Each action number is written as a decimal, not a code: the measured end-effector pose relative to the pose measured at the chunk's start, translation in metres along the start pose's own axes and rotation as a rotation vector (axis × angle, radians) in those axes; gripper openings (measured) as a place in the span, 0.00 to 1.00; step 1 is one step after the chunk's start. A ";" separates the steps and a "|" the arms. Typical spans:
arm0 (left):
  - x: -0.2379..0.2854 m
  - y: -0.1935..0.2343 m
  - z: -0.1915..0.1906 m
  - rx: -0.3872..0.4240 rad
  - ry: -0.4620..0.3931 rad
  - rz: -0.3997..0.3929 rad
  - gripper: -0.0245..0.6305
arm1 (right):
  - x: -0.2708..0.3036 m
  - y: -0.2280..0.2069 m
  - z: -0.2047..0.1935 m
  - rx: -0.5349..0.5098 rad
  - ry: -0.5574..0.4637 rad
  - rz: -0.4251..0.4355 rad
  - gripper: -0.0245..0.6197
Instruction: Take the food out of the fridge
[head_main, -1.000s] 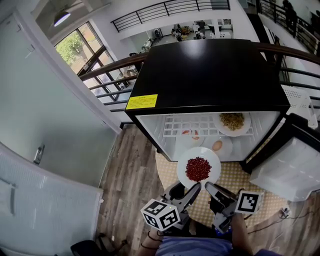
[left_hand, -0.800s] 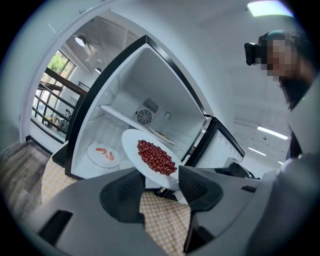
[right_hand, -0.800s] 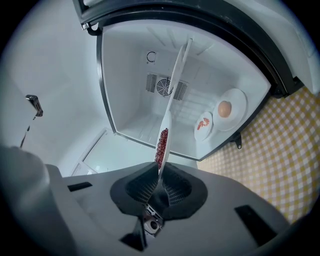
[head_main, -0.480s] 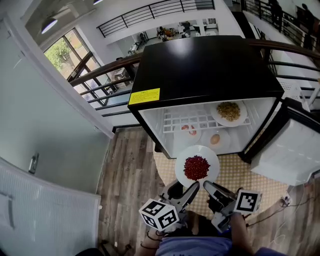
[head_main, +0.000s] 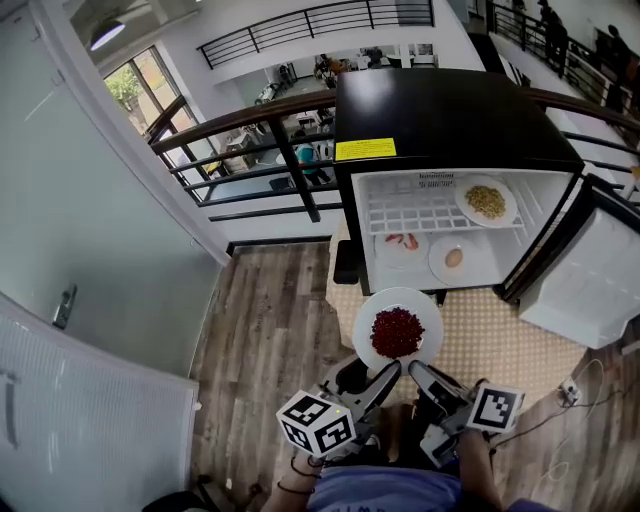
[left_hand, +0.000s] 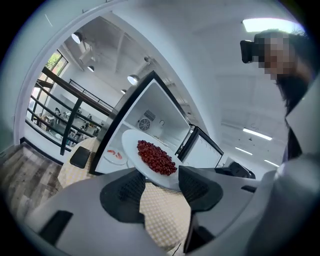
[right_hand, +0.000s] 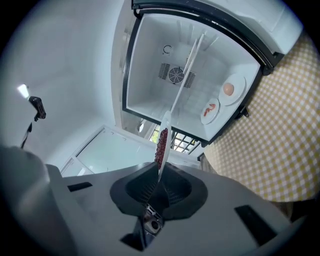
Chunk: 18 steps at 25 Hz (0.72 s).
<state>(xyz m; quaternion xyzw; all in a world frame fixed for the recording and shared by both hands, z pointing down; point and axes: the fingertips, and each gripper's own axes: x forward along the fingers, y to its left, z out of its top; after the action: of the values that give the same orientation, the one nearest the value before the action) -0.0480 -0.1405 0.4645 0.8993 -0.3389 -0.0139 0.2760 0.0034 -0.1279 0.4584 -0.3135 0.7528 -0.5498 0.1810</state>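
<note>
One plate (head_main: 397, 298) of red food, outside open fridge (head_main: 440, 110) | right gripper (right_hand: 159, 182) fingers pinch rim | left gripper (left_hand: 161, 182) fingers wide at rim

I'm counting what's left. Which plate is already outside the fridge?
The plate of dark red food: the right gripper clamps its rim, out over the floor. The other three plates sit inside the fridge.
</note>
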 end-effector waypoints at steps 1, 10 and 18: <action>-0.010 0.001 -0.001 0.005 0.001 -0.006 0.37 | 0.002 0.003 -0.010 -0.001 -0.003 0.003 0.09; -0.072 -0.006 -0.022 0.002 0.014 -0.071 0.37 | -0.006 0.018 -0.077 -0.010 -0.055 -0.043 0.09; -0.095 -0.026 -0.032 0.002 0.024 -0.124 0.37 | -0.026 0.033 -0.102 -0.016 -0.099 -0.060 0.10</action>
<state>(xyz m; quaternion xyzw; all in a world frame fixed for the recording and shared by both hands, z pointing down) -0.0983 -0.0501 0.4632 0.9190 -0.2794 -0.0199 0.2775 -0.0496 -0.0308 0.4593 -0.3642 0.7376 -0.5326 0.1989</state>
